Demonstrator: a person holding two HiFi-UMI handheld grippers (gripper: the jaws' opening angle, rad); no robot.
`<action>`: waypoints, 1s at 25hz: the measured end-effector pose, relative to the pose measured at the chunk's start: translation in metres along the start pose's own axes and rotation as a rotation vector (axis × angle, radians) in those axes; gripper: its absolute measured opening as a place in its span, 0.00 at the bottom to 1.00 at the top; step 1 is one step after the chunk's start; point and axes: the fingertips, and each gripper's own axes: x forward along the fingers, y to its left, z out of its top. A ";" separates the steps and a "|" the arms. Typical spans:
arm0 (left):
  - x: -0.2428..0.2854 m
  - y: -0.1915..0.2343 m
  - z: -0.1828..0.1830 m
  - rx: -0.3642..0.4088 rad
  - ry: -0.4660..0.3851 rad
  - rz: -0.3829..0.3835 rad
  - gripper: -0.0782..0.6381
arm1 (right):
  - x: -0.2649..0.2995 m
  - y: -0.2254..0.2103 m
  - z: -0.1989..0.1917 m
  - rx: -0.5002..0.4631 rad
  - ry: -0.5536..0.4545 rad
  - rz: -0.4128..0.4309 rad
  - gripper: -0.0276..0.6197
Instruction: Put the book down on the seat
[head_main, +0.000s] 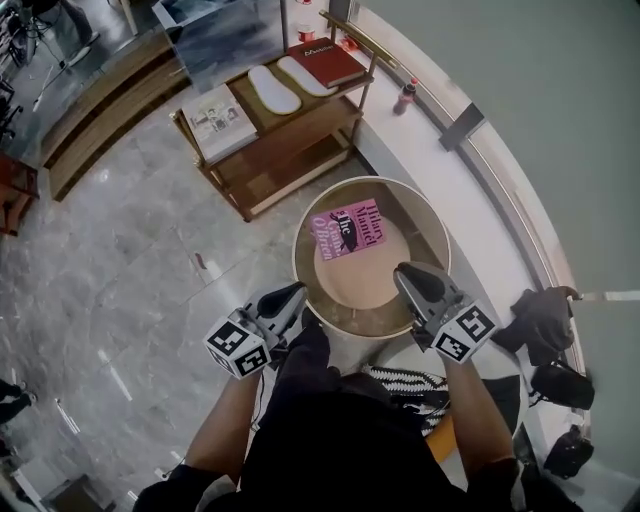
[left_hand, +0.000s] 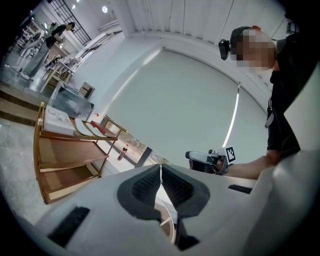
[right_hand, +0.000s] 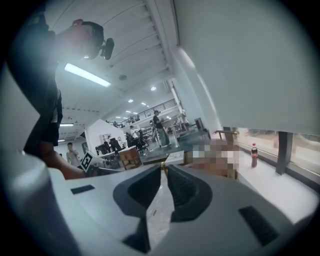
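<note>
The pink paperback book (head_main: 350, 228) lies flat and face up on the round beige seat with a raised pale rim (head_main: 372, 283). Its white cover lettering includes the word "Mantel"; the lower lines are too slanted to read for certain. The book sits on the far left part of the seat, with one corner close to the far rim. The near half of the seat is bare.

There are two claws, both clenched on nothing and well apart from the book. The left claw (head_main: 290, 297) hangs just outside the near left rim, and its own view shows its pads meeting at the tip (left_hand: 161, 167). The right claw (head_main: 414, 275) is over the near right rim, with its pads pressed to a thin slit (right_hand: 164, 170). Each carries one cube with black-and-white square markers.

Beyond the seat stands a wooden open shelf unit (head_main: 290, 130). Its top holds one red book with white script (head_main: 325, 62), two white insole-shaped pieces (head_main: 275, 88) and one pale picture book (head_main: 220, 120). One dark cola bottle with a red label (head_main: 405, 97) stands on the white ledge by the curved wall. Open marble floor (head_main: 130, 260) spreads to the left.
</note>
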 end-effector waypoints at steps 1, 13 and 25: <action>0.006 0.008 -0.002 -0.009 0.006 0.002 0.15 | 0.005 -0.007 -0.003 0.004 0.011 -0.001 0.09; 0.067 0.102 -0.087 -0.170 0.109 0.138 0.15 | 0.044 -0.121 -0.089 0.065 0.121 -0.024 0.09; 0.111 0.187 -0.195 -0.312 0.197 0.286 0.23 | 0.080 -0.203 -0.205 0.162 0.219 0.005 0.19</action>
